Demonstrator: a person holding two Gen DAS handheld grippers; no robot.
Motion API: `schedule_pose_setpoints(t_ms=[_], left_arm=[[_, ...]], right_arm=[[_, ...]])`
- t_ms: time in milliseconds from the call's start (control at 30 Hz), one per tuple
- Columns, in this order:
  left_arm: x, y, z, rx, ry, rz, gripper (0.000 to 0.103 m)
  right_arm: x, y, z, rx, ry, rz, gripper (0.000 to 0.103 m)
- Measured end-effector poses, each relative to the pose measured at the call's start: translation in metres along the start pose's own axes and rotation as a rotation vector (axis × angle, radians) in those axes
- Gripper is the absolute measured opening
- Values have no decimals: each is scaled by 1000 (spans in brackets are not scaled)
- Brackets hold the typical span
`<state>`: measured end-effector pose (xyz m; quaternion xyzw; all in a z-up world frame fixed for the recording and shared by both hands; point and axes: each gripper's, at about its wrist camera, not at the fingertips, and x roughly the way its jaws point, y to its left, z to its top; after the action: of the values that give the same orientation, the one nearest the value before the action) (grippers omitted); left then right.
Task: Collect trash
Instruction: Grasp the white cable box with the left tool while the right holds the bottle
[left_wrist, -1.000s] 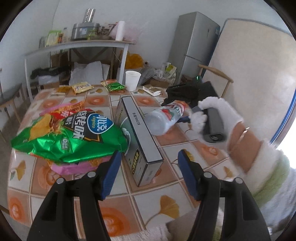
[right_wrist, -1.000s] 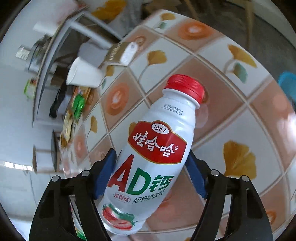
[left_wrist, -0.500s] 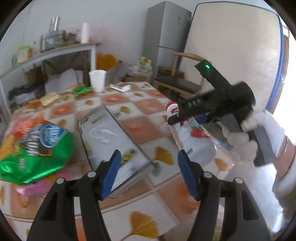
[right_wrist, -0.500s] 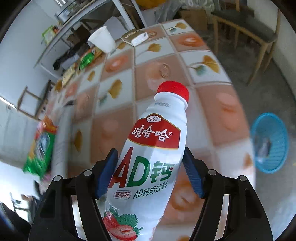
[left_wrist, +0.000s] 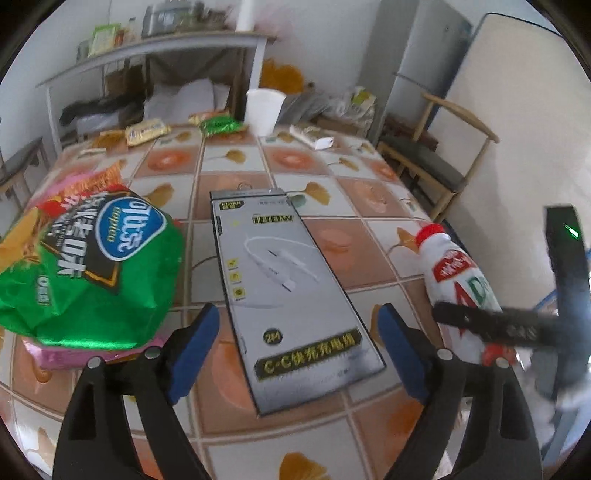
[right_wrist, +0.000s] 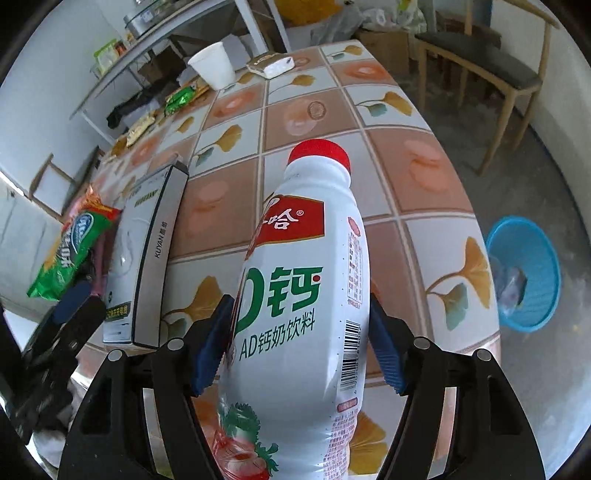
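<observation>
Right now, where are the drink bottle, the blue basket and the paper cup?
drink bottle (right_wrist: 299, 280), right wrist view, on its label.
blue basket (right_wrist: 543, 317), right wrist view, on its rim.
paper cup (left_wrist: 264, 110), left wrist view, on its side wall.

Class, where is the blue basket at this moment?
In the right wrist view, the blue basket sits on the floor at far right, beside the table edge, past the held bottle.

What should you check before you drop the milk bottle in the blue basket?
1. Right gripper shut on the AD calcium milk bottle: ok.
2. Red cap on: ok.
3. Blue basket in sight, on the floor past the table edge: ok.
4. Bottle over the basket: not ok, still above the table.
5. Room in the basket: ok, only a little trash inside.
6. Left gripper open and free: ok.
</observation>
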<state>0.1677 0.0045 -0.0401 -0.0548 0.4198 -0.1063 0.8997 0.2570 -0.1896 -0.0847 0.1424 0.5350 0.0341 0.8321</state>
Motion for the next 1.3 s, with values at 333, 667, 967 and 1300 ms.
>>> schedule_pose_setpoints(t_ms=[333,667,967,1300], left_arm=[[40,-28,18,70,25,166,90],[51,-27,18,147,38,292,91],[57,-7,10,79,95,258,87],[8,-22,-44,183,184,147,87]], right_arm=[[-2,2,-3,-12,-11,15,65],[-4,-5,-5,-26,-14,51,65],[-6,-9,-6,-23,-17,71,65],[-15,-18,-17,-25,15,119,64]])
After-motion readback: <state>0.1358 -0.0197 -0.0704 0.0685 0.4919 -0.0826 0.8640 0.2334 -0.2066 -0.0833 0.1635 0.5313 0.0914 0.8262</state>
